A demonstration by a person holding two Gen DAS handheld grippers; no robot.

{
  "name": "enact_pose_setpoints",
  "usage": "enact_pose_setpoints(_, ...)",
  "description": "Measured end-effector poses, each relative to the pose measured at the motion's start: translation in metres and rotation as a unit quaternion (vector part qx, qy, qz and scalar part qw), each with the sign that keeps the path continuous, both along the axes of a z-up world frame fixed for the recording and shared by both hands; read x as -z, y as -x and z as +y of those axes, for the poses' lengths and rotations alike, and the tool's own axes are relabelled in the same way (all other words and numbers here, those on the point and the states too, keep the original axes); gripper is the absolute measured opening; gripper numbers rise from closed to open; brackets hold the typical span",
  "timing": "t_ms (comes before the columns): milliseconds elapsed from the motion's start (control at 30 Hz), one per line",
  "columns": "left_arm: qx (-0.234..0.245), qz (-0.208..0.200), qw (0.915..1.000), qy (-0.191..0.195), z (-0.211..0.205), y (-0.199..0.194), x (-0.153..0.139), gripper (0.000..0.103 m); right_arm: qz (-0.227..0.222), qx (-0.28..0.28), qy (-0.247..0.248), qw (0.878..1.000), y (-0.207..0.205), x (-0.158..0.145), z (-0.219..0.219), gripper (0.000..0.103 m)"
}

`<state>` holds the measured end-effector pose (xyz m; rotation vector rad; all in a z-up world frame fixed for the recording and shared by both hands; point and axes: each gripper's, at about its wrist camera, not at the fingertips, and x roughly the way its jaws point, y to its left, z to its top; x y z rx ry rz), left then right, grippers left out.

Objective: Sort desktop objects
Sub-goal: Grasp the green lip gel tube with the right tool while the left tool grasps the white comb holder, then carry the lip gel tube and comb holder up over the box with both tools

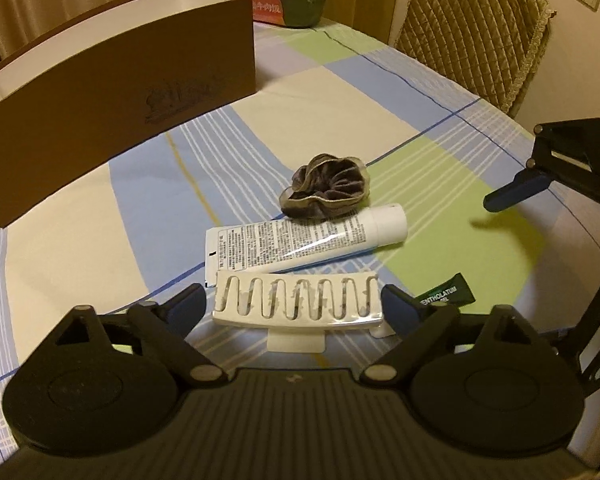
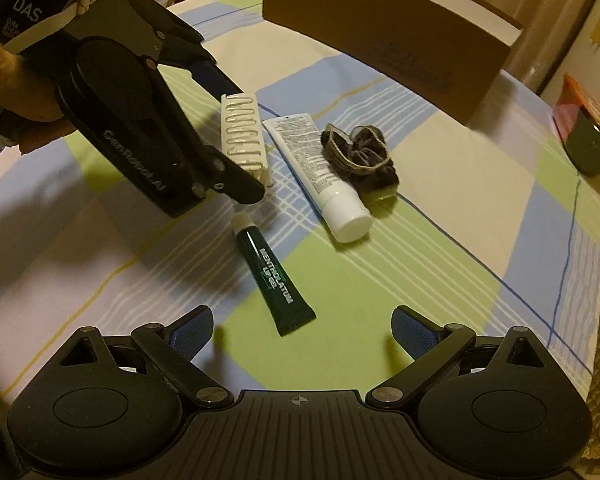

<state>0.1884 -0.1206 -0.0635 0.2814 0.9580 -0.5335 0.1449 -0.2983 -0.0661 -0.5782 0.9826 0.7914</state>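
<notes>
Left wrist view: the left gripper [image 1: 292, 304] hangs low over the table [image 1: 440, 92], fingers spread wide either side of a white clip [image 1: 296, 300] — released, not yet pinching it, though placed as if to take it by its ends. Just past the clip lies a white tube [image 1: 300, 240], and touching the tube's far side, a dark scrunchie [image 1: 324, 190]. A brown box [image 1: 120, 92] stands open-topped well to the left, a likely bin for sorted things; its inside is hidden. One corner of a green tube [image 1: 446, 295] peeks out at right.

Right wrist view: the right gripper [image 2: 302, 330] is also released, its fingers apart and holding nothing, aimed at the green tube, which lies flat just ahead with its crimped end nearest. Four items sit close together on the cloth — none visibly in the box.
</notes>
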Motion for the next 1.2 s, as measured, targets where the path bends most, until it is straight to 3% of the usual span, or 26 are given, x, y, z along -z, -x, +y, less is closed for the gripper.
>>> enact_pose_setpoints(367,-0.026,-0.003,0.9994,0.021,0.024,0.003,-0.015,0.083,-0.001,-0.046,-0.002,0.999,-0.003,0.008,0.019,0.097)
enact_pose_setpoints(400,-0.031,-0.005,0.9993,0.022,0.028,0.004,-0.017,0.083,-0.003,-0.052,-0.002,0.999,-0.003,0.008,0.021,0.089)
enact_pose_setpoints(433,-0.036,-0.007,0.9991,0.023,0.033,0.004,-0.020,0.083,-0.001,-0.060,0.000,0.998,-0.004,0.009,0.023,0.073)
enact_pose_setpoints(633,-0.066,-0.014,0.9974,0.026,0.057,0.012,-0.031,0.083,-0.007,-0.083,0.006,0.997,-0.008,0.015,0.032,0.070)
enact_pose_setpoints(733,-0.078,-0.013,0.9965,0.026,0.065,0.018,-0.032,0.083,-0.002,-0.085,0.003,0.996,-0.013,0.016,0.035,0.056)
enact_pose_setpoints(867,-0.089,-0.008,0.9956,0.027,0.073,0.028,-0.031,0.083,0.017,-0.080,-0.002,0.997,-0.021,0.016,0.038,0.051)
enact_pose_setpoints(1033,-0.098,-0.005,0.9948,0.028,0.081,0.038,-0.029,0.083,0.054,-0.063,-0.021,0.996,-0.029,0.016,0.036,0.035)
enact_pose_setpoints(1133,-0.103,-0.005,0.9942,0.031,0.085,0.041,-0.031,0.083,0.054,-0.055,-0.023,0.997,-0.028,0.015,0.036,0.015)
enact_pose_setpoints(1200,-0.106,-0.006,0.9938,0.032,0.088,0.043,-0.032,0.083,0.054,-0.052,-0.025,0.997,-0.024,0.013,0.036,0.015)
